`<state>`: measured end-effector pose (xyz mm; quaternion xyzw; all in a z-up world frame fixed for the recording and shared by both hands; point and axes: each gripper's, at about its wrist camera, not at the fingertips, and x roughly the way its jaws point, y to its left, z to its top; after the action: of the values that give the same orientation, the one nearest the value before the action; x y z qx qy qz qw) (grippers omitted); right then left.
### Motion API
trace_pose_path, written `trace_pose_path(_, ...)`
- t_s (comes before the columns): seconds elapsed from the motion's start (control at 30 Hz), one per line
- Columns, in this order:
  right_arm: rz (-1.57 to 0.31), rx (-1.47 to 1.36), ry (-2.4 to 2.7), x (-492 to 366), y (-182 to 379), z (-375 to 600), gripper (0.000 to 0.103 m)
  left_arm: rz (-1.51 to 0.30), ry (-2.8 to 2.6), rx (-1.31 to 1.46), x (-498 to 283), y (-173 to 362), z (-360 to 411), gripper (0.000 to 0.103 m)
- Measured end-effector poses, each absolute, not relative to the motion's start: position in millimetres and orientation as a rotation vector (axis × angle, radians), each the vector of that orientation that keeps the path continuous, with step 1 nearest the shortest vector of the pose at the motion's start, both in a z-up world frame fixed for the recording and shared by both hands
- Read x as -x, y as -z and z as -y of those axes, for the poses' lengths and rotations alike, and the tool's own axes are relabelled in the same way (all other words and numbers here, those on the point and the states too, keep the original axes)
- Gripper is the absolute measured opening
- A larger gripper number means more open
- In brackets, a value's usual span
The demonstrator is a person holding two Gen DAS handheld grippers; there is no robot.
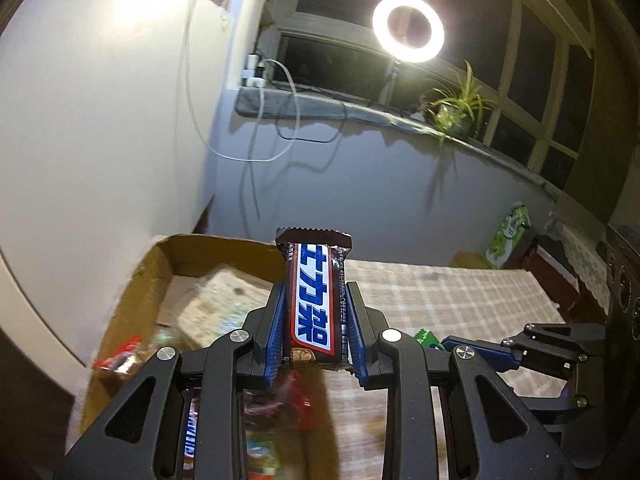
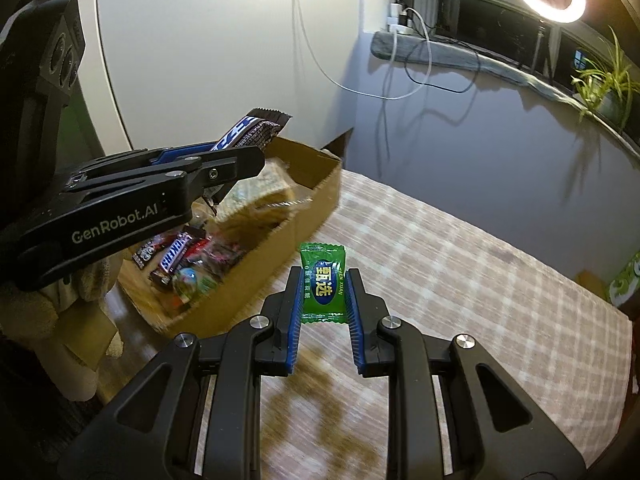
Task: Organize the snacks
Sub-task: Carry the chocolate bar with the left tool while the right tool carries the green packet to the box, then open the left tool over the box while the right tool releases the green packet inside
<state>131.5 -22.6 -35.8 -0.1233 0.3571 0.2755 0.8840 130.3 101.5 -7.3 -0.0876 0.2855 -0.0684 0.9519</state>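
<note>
Left gripper (image 1: 316,332) clamps a brown-wrapped chocolate bar (image 1: 314,304), long axis along the fingers. Open brown cardboard box (image 2: 316,196) lies just below-left; left is nearer. Right gripper (image 2: 323,300) pinches 1 green wrapped candy (image 2: 323,286).

A lit ring light (image 1: 408,29) glows at one o'clock before dark windows (image 1: 532,80). A potted plant (image 1: 458,106) stands on the grey sill (image 1: 320,106), cables (image 1: 280,120) hang down the pale wall (image 1: 100,120), and a checked cloth (image 2: 460,280) covers the bench.
</note>
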Motion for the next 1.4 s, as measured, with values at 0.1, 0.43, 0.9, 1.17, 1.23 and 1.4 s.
trace_pose_path(0.1,-0.739,0.257,-0.59,-136,34,13,0.021,-0.576,0.112,0.186,-132,6,-115,0.026)
trace_pose_path(0.43,-0.721,0.263,-0.641,-158,29,-21,0.021,-0.587,0.031,0.198,-142,12,-146,0.026)
trace_pose_path(0.9,-0.733,0.261,-0.644,-218,31,-52,0.021,-0.648,-0.013,0.253,-167,27,-178,0.026)
trace_pose_path(1.17,-0.781,0.261,-0.653,-251,45,-78,0.021,-0.666,-0.024,0.254,-175,27,-180,0.026)
trace_pose_path(1.23,-0.794,0.253,-0.652,-258,51,-80,0.021,-0.668,-0.026,0.249,-175,28,-179,0.026)
trace_pose_path(1.4,-0.826,0.23,-0.66,-269,61,-82,0.022,-0.679,-0.031,0.242,-176,29,-177,0.027)
